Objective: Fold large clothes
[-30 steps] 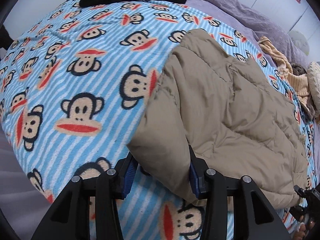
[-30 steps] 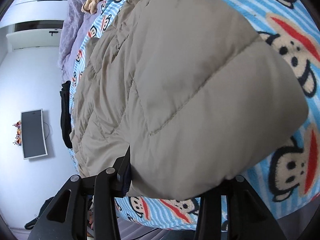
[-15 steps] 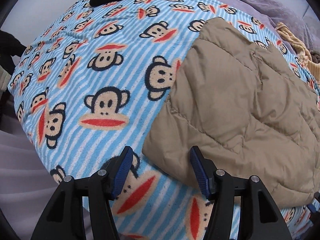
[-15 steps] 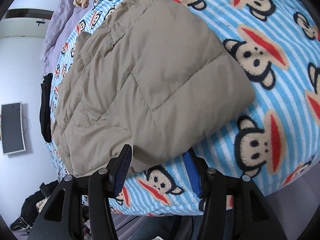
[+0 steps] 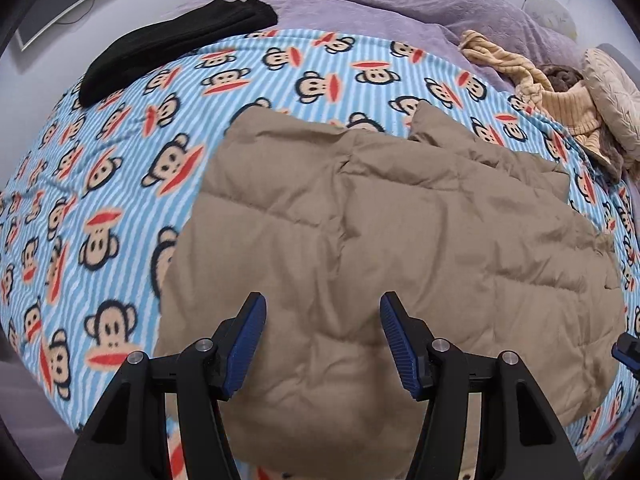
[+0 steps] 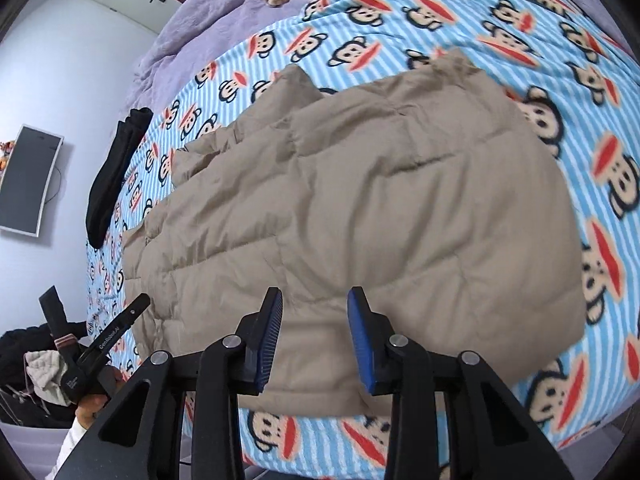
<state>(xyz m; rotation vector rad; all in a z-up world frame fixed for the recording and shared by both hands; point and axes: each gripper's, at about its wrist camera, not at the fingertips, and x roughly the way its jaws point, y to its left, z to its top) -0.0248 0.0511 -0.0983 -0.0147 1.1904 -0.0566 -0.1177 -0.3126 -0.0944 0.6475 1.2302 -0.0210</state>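
The left wrist camera looks forward and down along the left tool, close above the near left part of the tan quilted jacket on the bed. The right wrist camera looks along the right tool, angled leftward. Both views share the jacket, the monkey-print blanket and the black garment.

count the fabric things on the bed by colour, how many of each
tan quilted coat: 1
black folded garment: 1
yellow-beige knit garment: 1
blue striped monkey-print blanket: 1
purple blanket: 1
cream textured cushion: 1
total: 6 (a dark brown bit beside the knit garment is too hidden to count)
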